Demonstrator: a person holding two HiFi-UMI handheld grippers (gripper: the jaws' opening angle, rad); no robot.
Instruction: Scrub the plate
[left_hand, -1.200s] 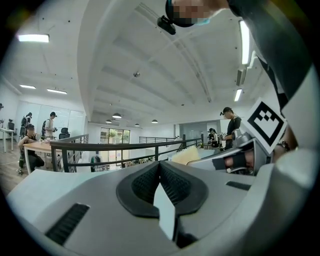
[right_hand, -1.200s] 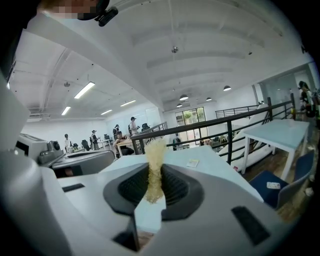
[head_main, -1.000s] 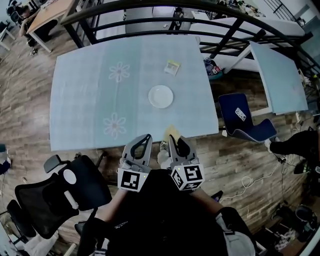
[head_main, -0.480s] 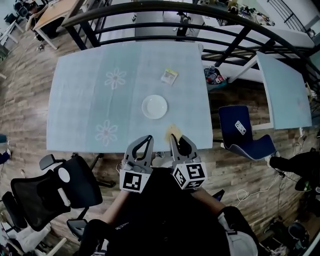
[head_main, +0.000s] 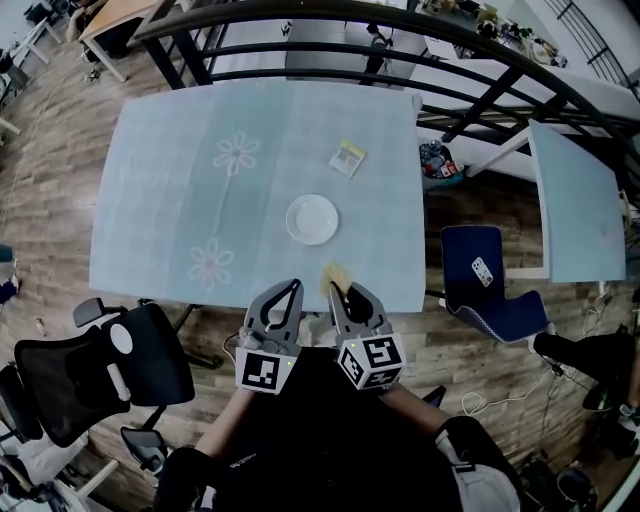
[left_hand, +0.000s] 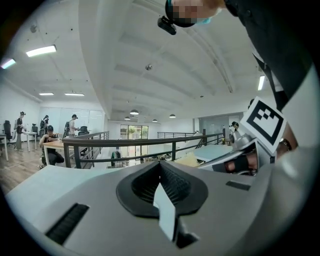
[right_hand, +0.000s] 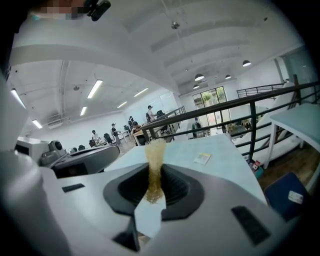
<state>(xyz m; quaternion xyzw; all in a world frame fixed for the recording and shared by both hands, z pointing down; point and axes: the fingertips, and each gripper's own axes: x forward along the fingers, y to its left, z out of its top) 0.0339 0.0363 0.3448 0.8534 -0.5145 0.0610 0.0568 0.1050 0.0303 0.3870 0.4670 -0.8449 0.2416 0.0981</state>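
Right claw pinches a thin, coarse, yellowish scrub pad that stands upright between its ribbed black faces. Left claw is pressed together on nothing. Both hang at the near edge of the worktop, which is covered in pale blue checked cloth with flower prints. The round white plate lies on the cloth, well apart from both claws.
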